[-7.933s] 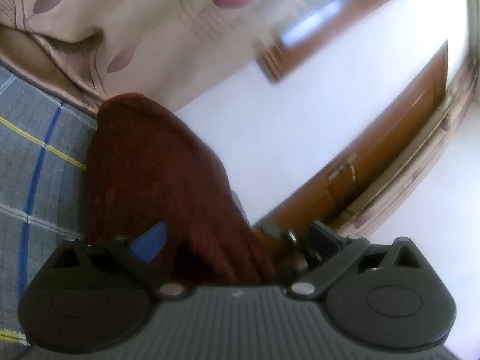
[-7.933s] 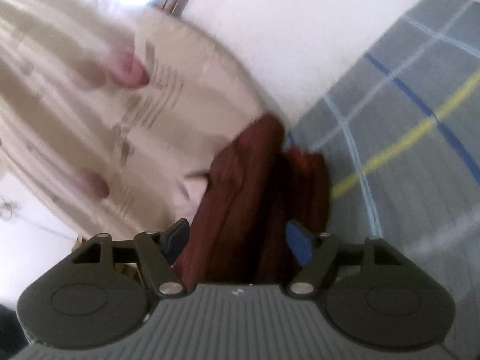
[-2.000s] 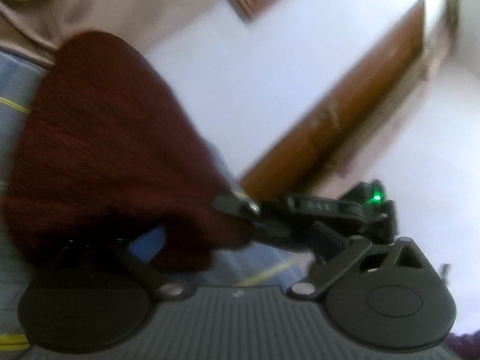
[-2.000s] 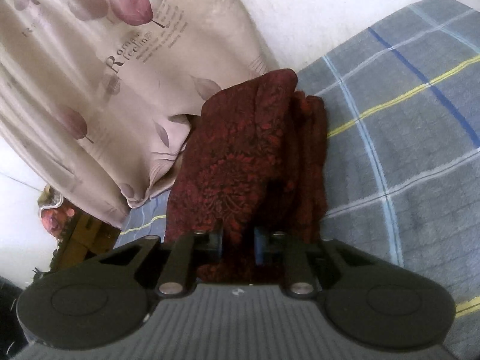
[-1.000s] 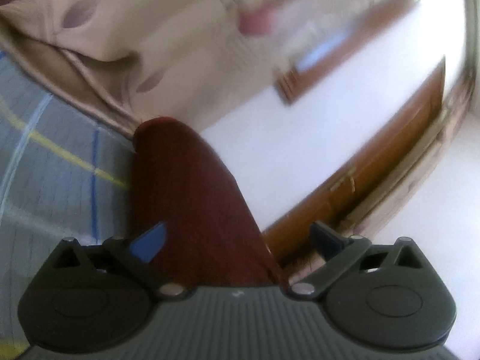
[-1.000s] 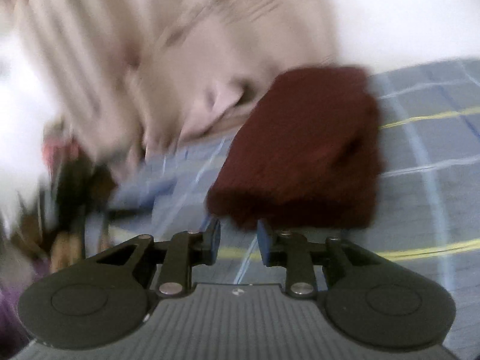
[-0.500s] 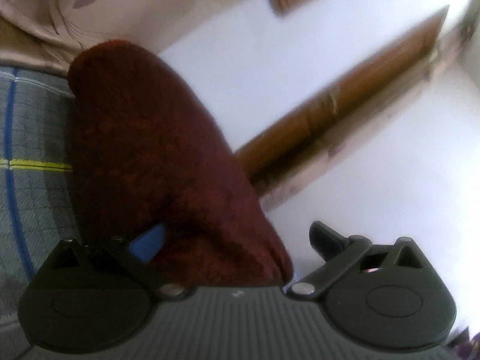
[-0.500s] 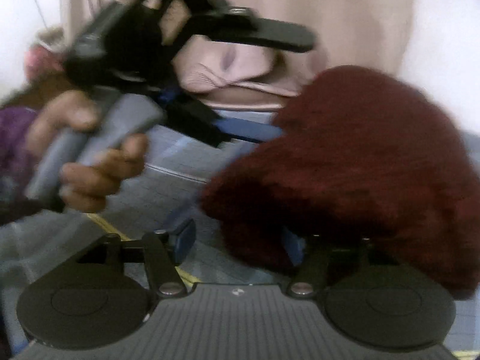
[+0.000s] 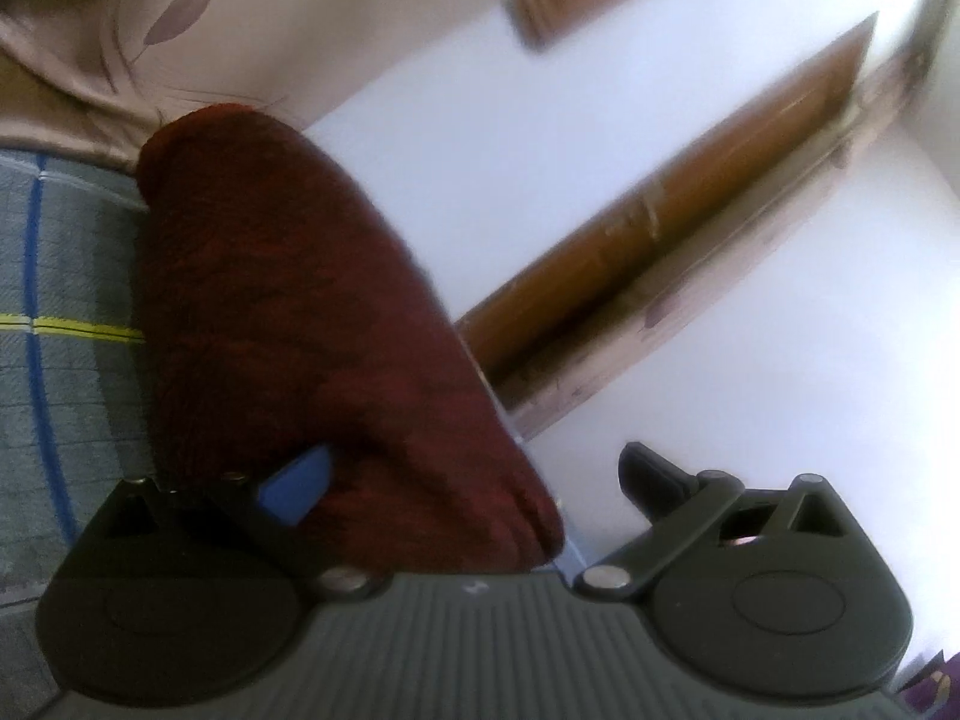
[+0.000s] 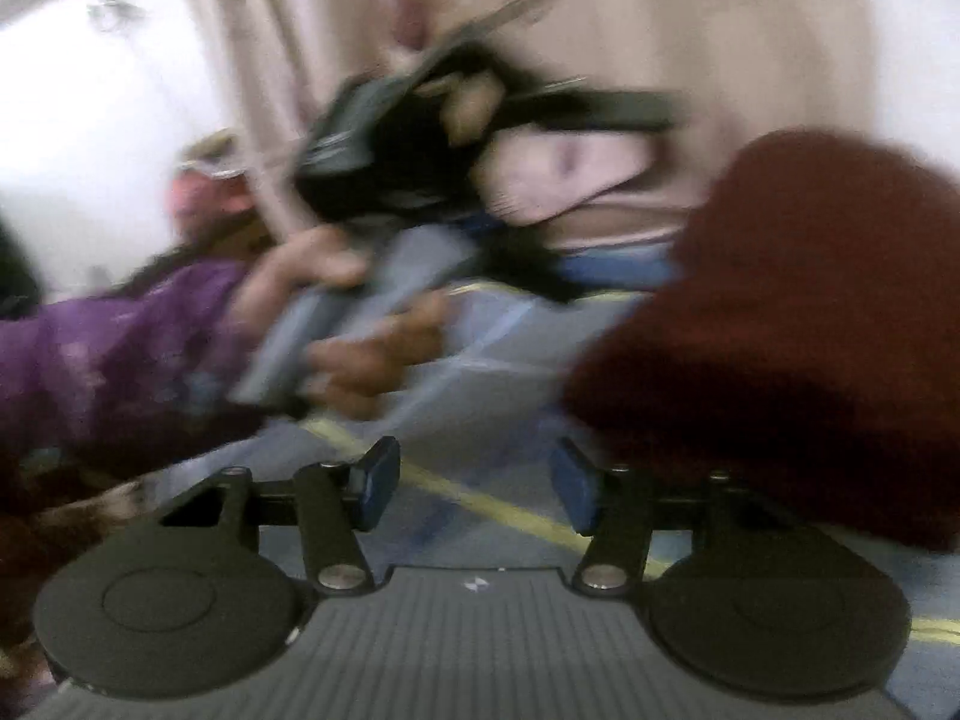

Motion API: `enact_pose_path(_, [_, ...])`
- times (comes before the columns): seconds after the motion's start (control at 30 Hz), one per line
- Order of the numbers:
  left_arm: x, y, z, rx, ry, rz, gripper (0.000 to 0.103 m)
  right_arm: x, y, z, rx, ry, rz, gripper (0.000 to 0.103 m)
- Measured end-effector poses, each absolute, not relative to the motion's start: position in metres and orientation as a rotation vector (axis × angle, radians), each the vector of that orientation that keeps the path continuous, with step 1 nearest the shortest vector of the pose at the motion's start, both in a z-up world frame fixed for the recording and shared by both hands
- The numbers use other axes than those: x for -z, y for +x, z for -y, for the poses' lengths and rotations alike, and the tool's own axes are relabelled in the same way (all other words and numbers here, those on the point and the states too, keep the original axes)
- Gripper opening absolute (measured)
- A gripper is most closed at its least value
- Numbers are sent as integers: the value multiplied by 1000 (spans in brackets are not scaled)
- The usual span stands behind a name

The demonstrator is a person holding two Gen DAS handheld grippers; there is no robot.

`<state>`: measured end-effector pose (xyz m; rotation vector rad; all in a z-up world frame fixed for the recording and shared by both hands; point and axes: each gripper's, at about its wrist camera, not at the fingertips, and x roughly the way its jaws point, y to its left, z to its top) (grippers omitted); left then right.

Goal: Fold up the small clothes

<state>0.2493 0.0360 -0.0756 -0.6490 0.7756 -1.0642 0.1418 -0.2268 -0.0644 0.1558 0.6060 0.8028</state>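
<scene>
A dark red knitted garment lies folded in a thick bundle on the grey plaid bed cover. My left gripper is open, its jaws wide apart; the bundle's near end lies between them, over the blue left pad. In the right wrist view the same bundle lies to the right. My right gripper is open and empty over the cover, its right pad just left of the bundle's edge. That view is blurred by motion.
A beige leaf-print curtain hangs behind the bed. A white wall and a brown wooden door are to the right. In the right wrist view a hand in a purple sleeve holds the other gripper at the left.
My right gripper let go of the garment, opened and drew back left of the bundle. My left gripper stays open at the bundle's near end.
</scene>
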Motion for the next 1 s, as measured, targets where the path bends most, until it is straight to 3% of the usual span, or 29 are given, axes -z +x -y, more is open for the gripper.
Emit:
enact_pose_path(0.27, [75, 268, -21, 1097, -600, -852, 103, 78, 180, 209, -676, 13, -617, 58])
enact_pose_path(0.3, [75, 272, -20, 1099, -599, -871, 103, 79, 181, 203, -691, 27, -614, 63])
enact_pose_path(0.43, [74, 275, -11, 1098, -552, -895, 103, 80, 175, 191, -784, -7, -613, 64])
enact_pose_path(0.53, [72, 271, -6, 1084, -549, -877, 103, 81, 166, 180, -940, -31, -646, 55])
enact_pose_path(0.6, [71, 264, -15, 1070, -580, -860, 103, 81, 157, 172, -915, -73, -642, 57])
enact_pose_path(0.8, [60, 212, -33, 1019, -559, -706, 103, 60, 118, 253, -852, 222, -584, 55])
enact_pose_path(1.0, [67, 185, -23, 980, -529, -700, 103, 64, 136, 368, -482, 500, -612, 57])
